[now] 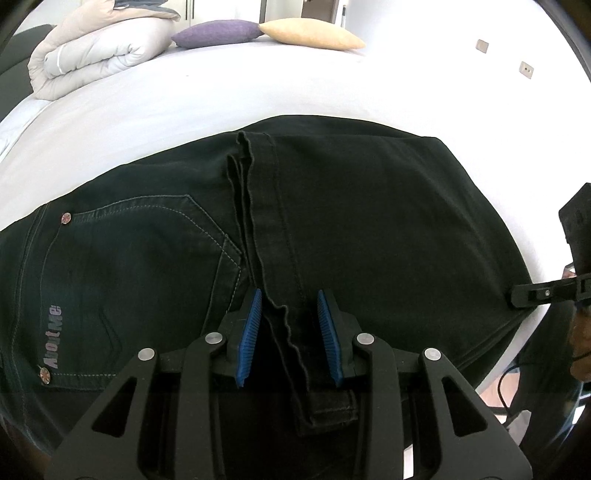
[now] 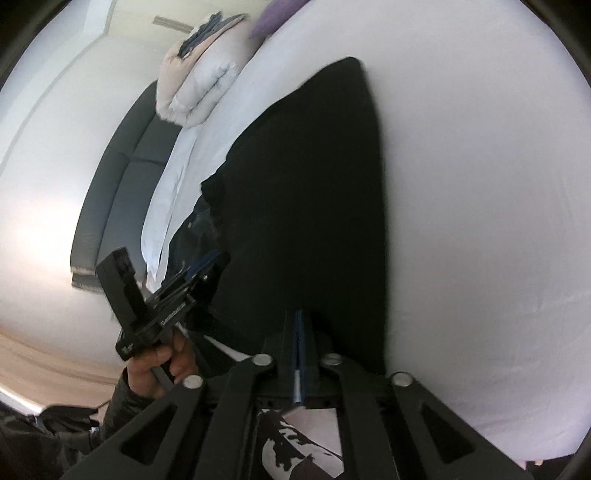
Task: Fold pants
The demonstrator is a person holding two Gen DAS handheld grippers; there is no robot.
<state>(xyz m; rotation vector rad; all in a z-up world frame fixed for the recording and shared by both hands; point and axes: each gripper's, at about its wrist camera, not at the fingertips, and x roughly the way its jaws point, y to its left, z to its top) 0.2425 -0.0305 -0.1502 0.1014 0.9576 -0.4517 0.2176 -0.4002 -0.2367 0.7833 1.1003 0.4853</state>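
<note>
Your left claw [image 1: 290, 325] stands apart astride the hem edges of the pants [image 1: 369, 229], whose length runs sideways across it, while your right claw [image 2: 300, 354] is clamped on their right fold.

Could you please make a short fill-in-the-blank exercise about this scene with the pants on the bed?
1. The black pants lie on a bed with a ____ sheet.
2. The left tool has its blue pads ____, with the leg hems between them.
3. The right tool is ____ on the pants' edge.
4. Beside the purple pillow lies a ____ pillow.

Missing words: white; open; shut; yellow
</note>
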